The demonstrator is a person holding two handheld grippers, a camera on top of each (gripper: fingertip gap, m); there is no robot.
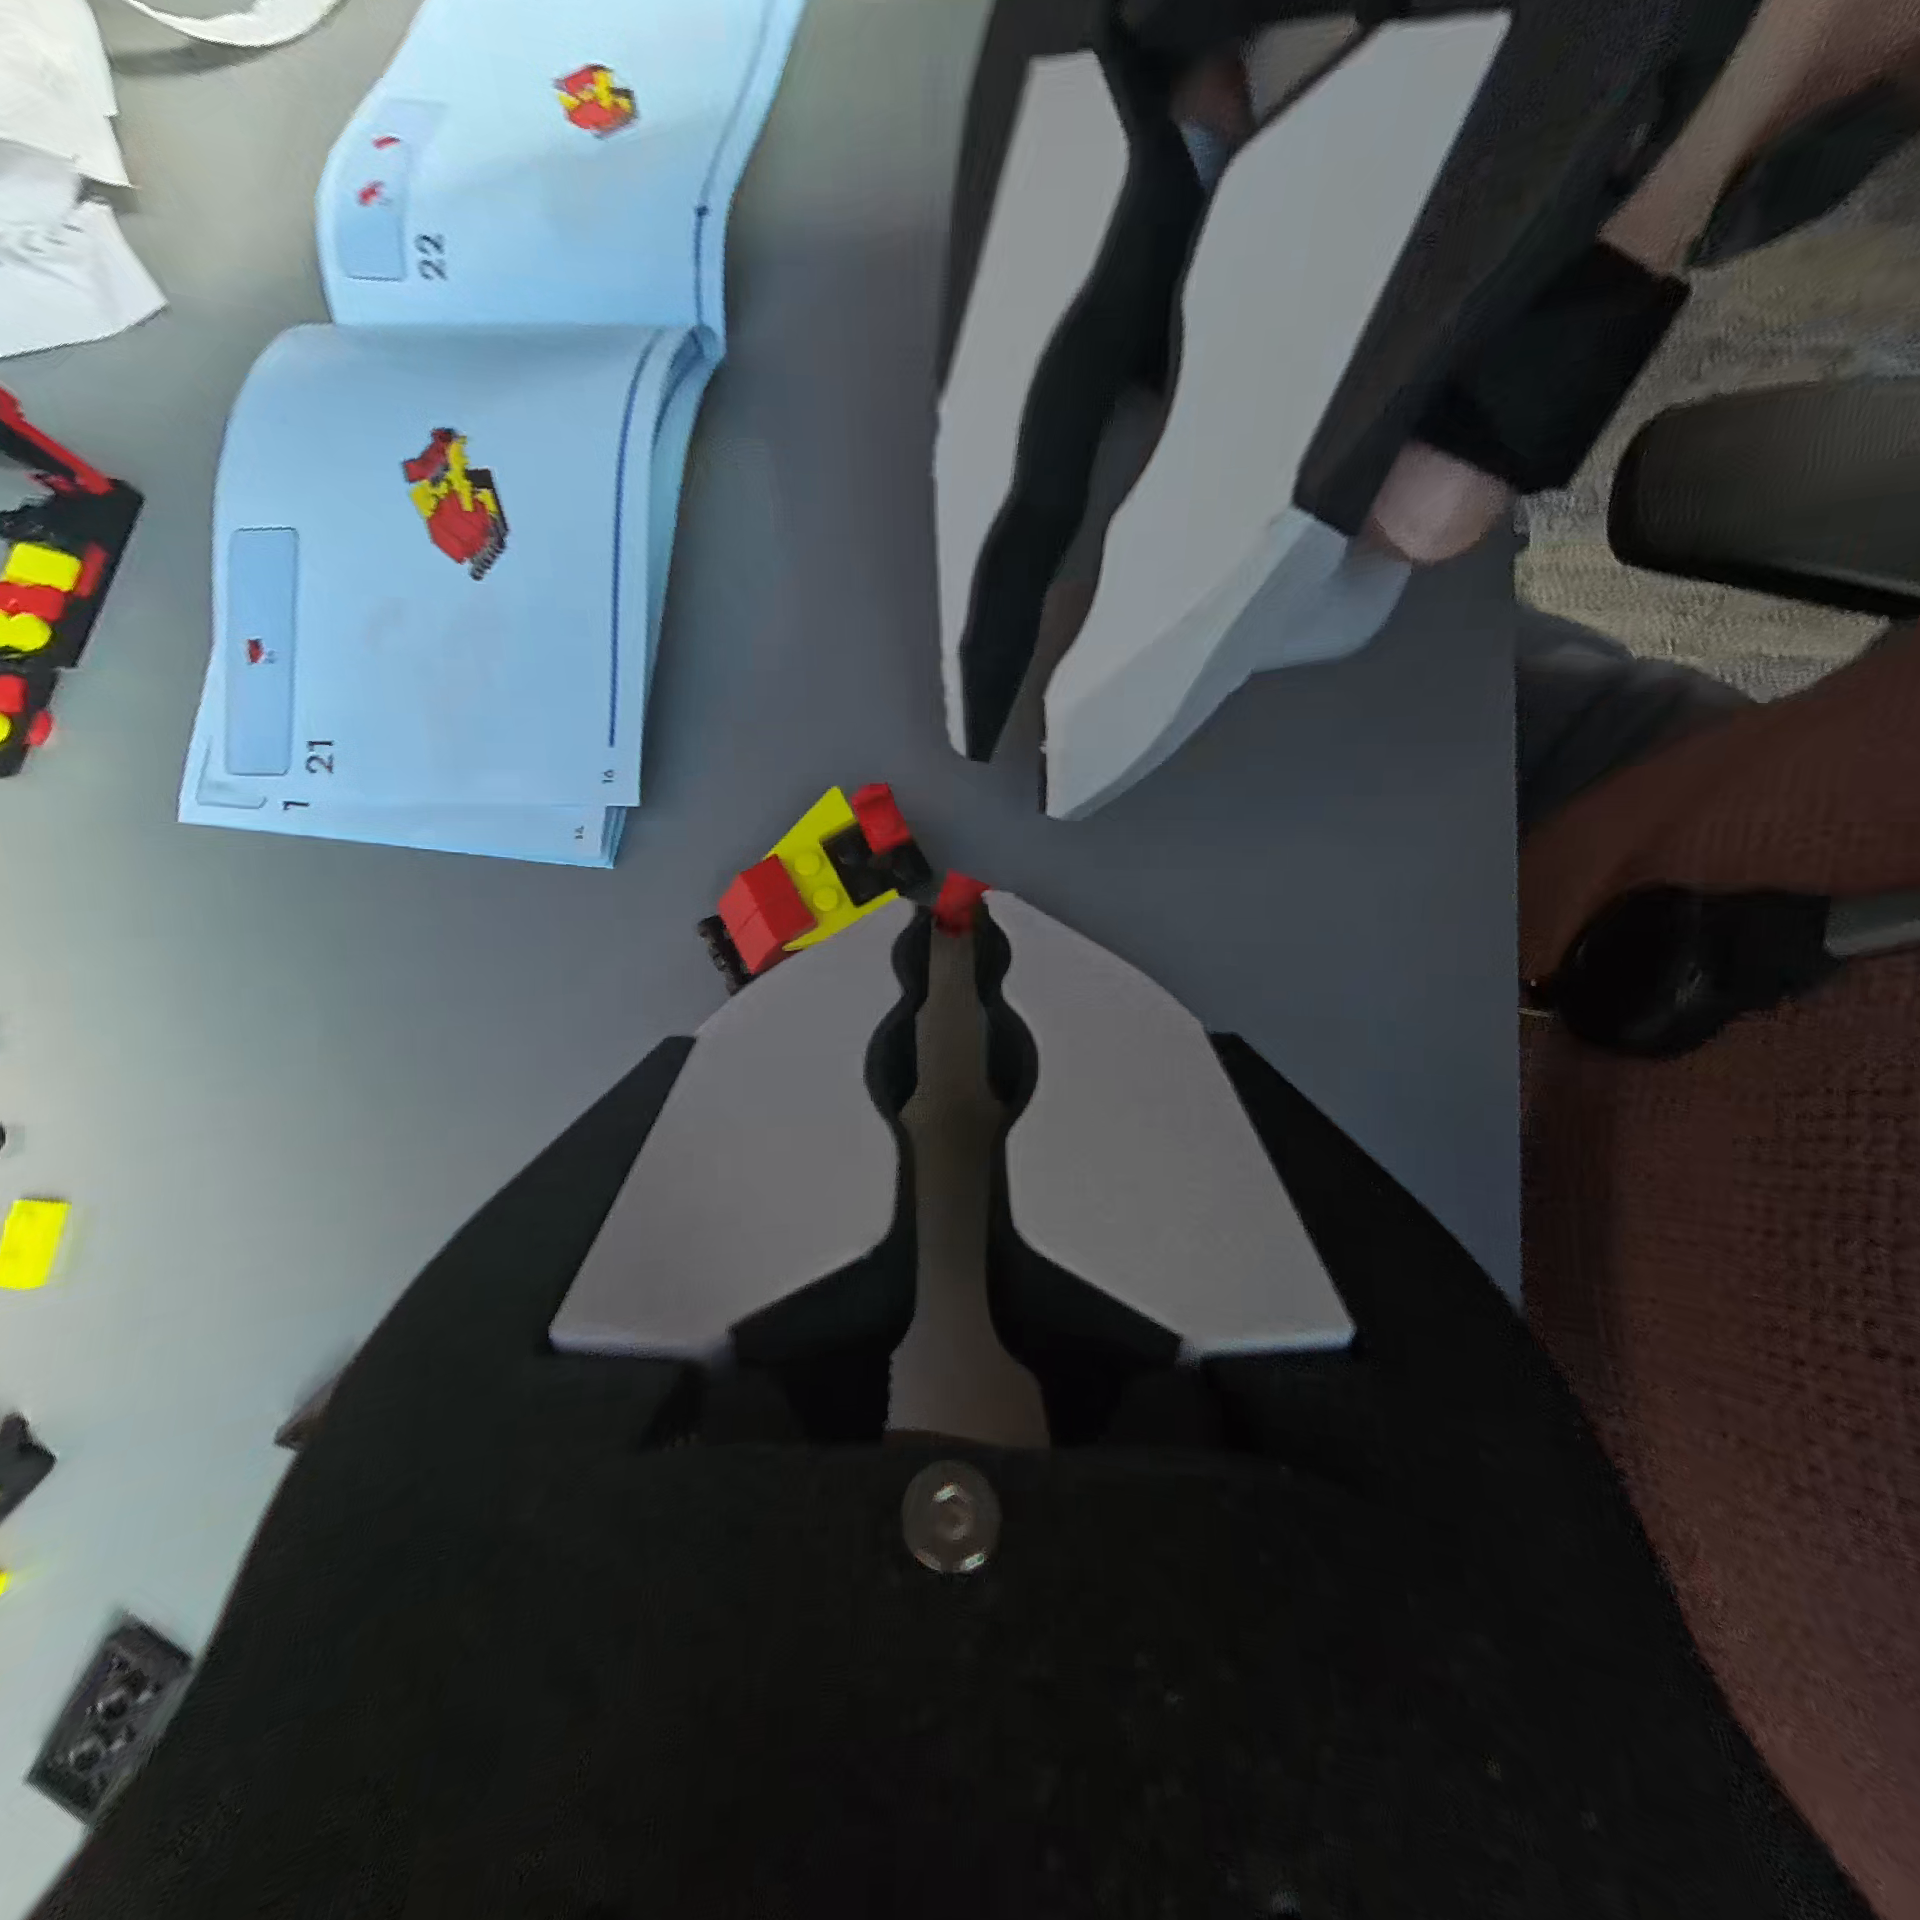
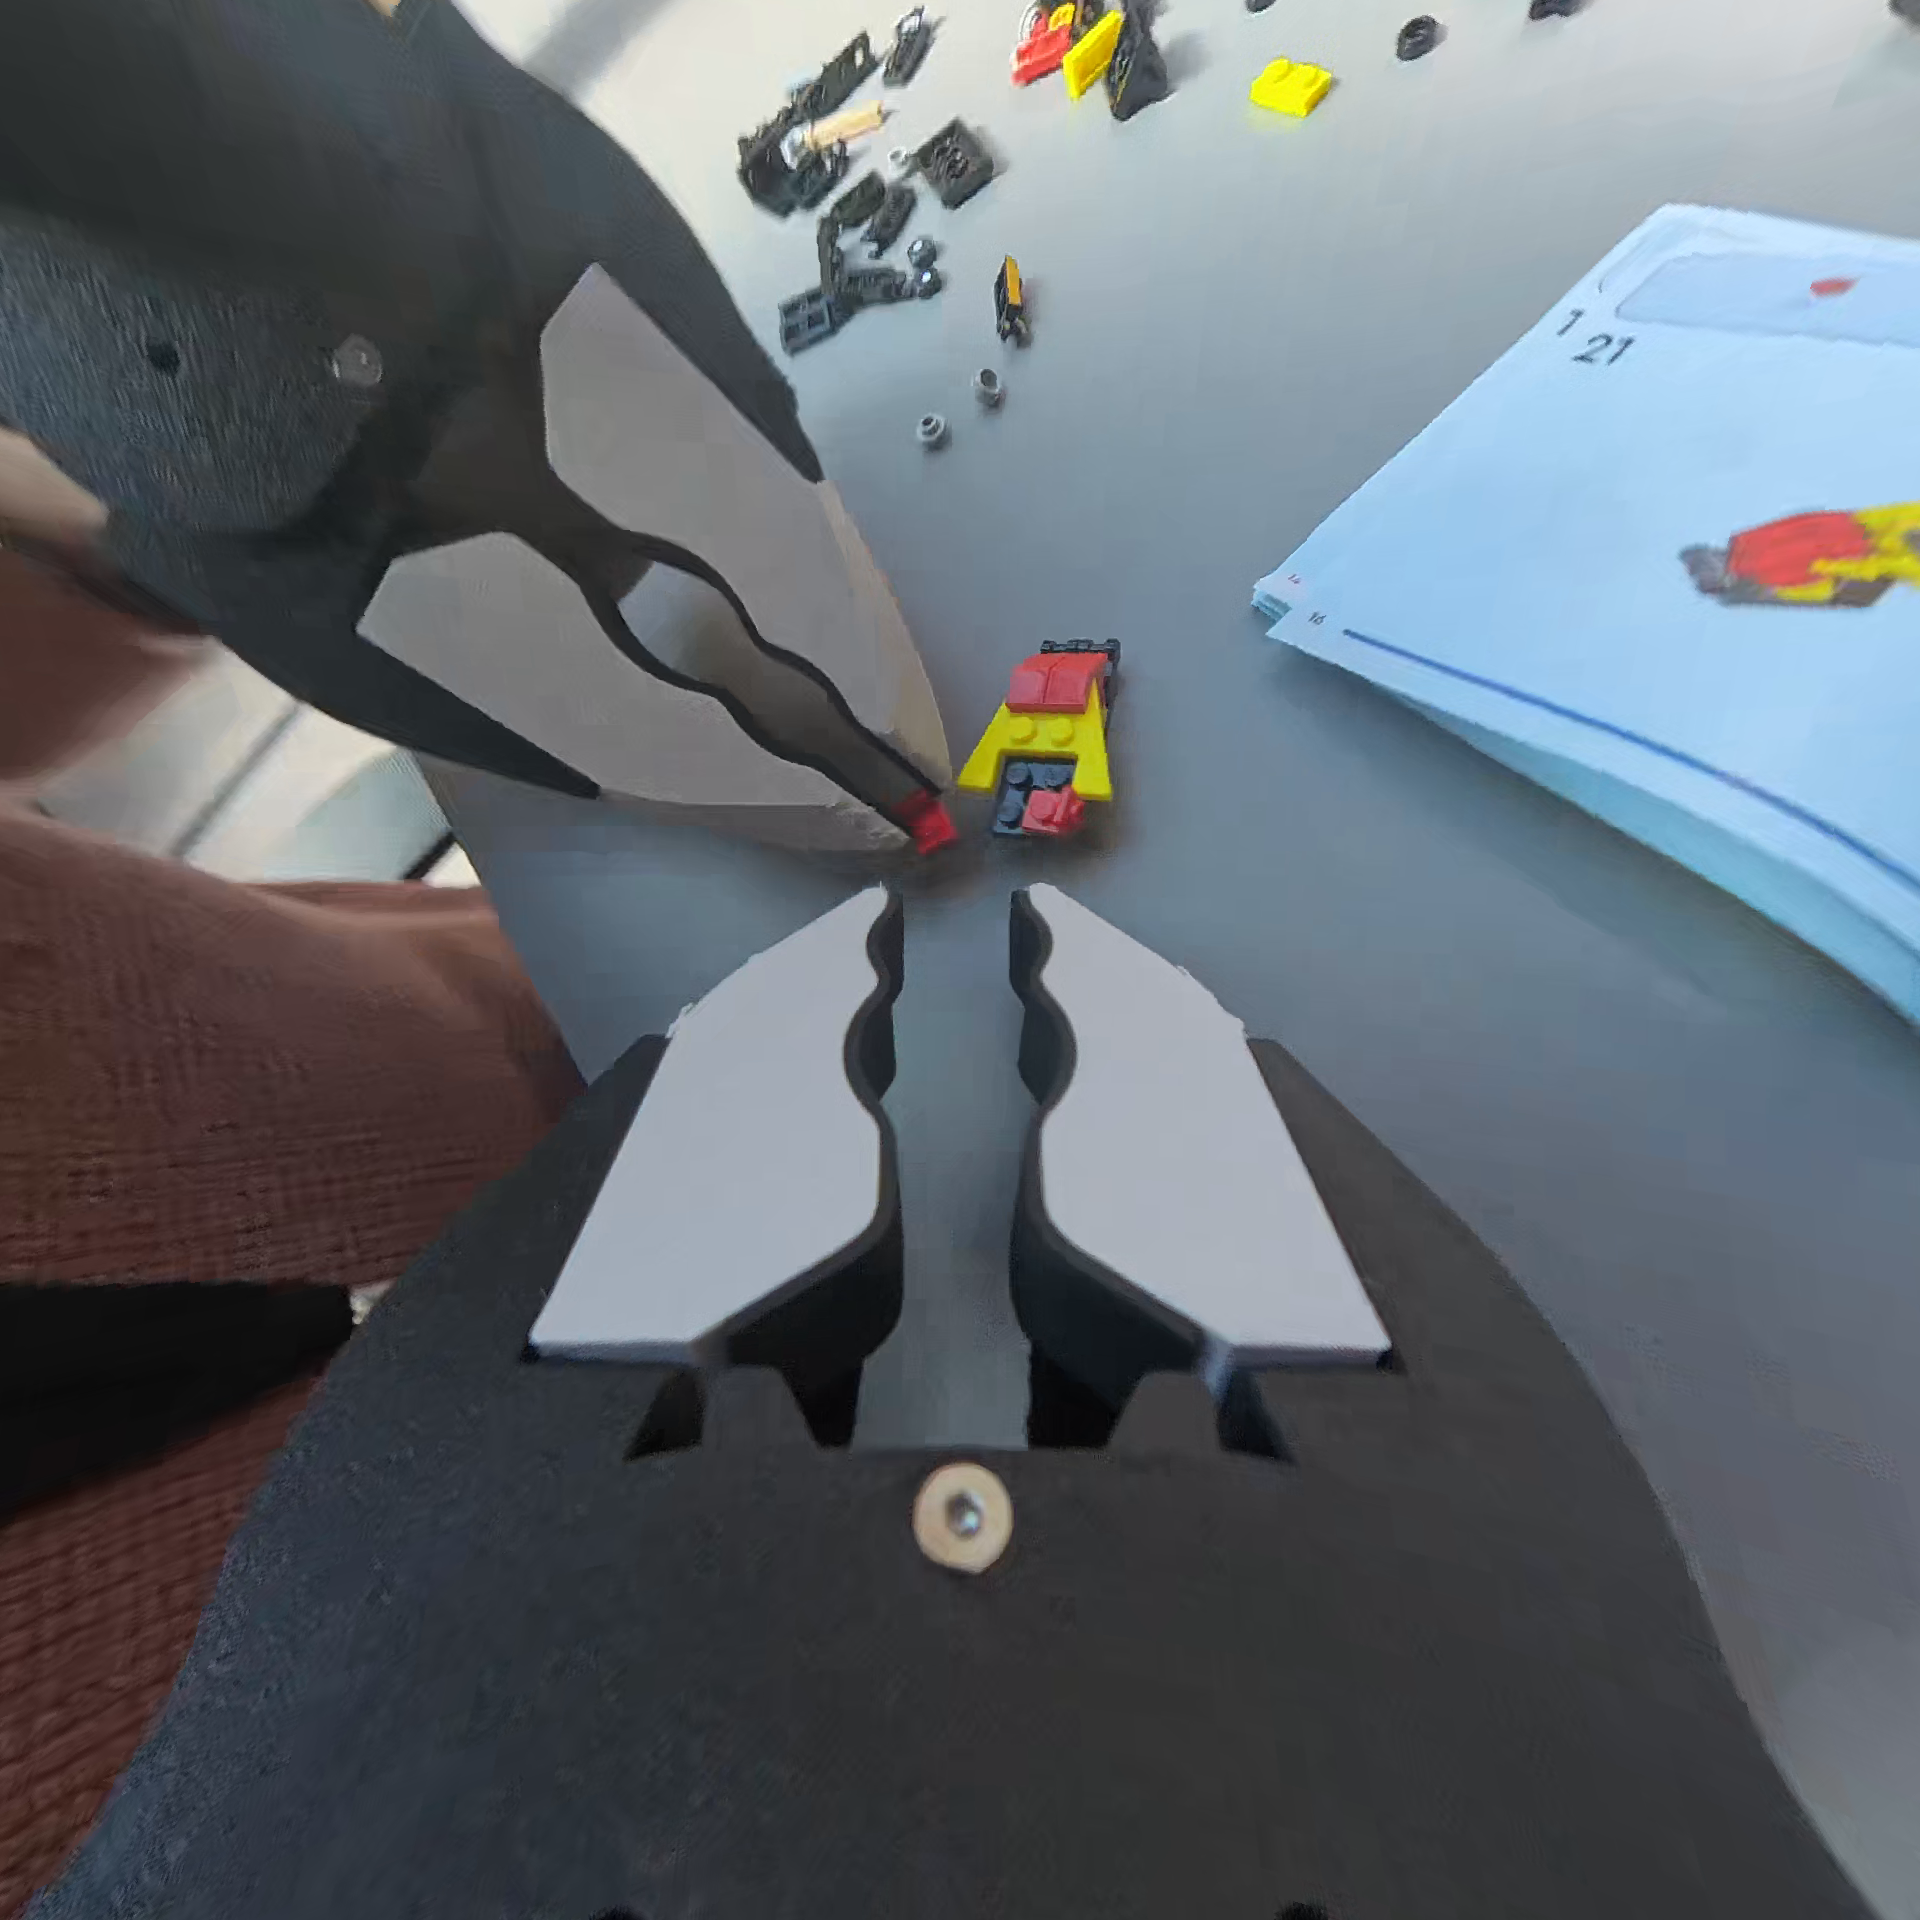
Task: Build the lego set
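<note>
A small lego build (image 1: 821, 883) of yellow, red and black pieces lies on the grey table; it also shows in the right wrist view (image 2: 1049, 743). My left gripper (image 1: 956, 914) is shut on a small red piece (image 1: 958, 900) just right of the build; the right wrist view shows this piece (image 2: 928, 819) at the left gripper's tips. My right gripper (image 2: 956, 904) is open and empty, just short of the build. It also shows in the left wrist view (image 1: 1013, 779), coming from the far side.
An open instruction booklet (image 1: 447, 582) lies left of the build, also seen in the right wrist view (image 2: 1621, 582). Loose black, yellow and red pieces (image 2: 883, 208) lie scattered beyond. A partly built black and red assembly (image 1: 52, 603) sits at the left edge. The table edge (image 1: 1517, 935) runs along the right. The tips of both grippers are at nearly the same place.
</note>
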